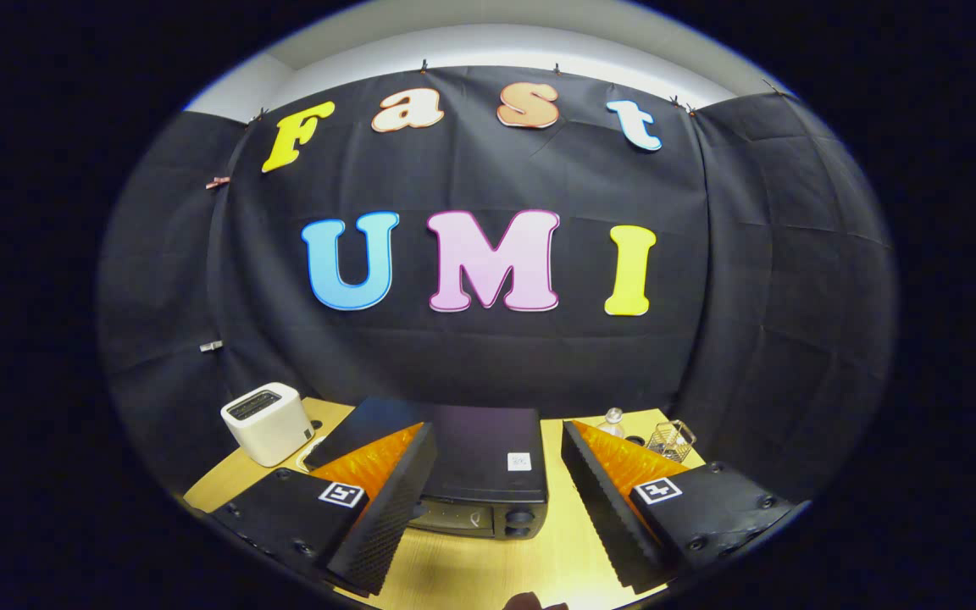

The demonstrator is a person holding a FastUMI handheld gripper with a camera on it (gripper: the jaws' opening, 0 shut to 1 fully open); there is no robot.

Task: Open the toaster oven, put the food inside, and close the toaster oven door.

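Note:
A black toaster oven (471, 462) stands on the wooden table (463, 572), seen from above and in front. Its dark top faces me, and a strip of its front with the knobs (520, 517) shows just below; the door looks closed. My gripper (496, 500) hovers above the table in front of the oven, open, with nothing between its fingers. The left finger (386, 508) covers the oven's left front corner and the right finger (611, 508) stands beside the oven's right side. A small dark brown thing (530, 601) peeks in at the table's near edge; what it is I cannot tell.
A white slot toaster (268, 422) stands to the left of the oven at the table's back left. Behind the right finger are a small glass bottle (613, 421) and a little wire basket (671, 439). The black cloth wall rises right behind the table.

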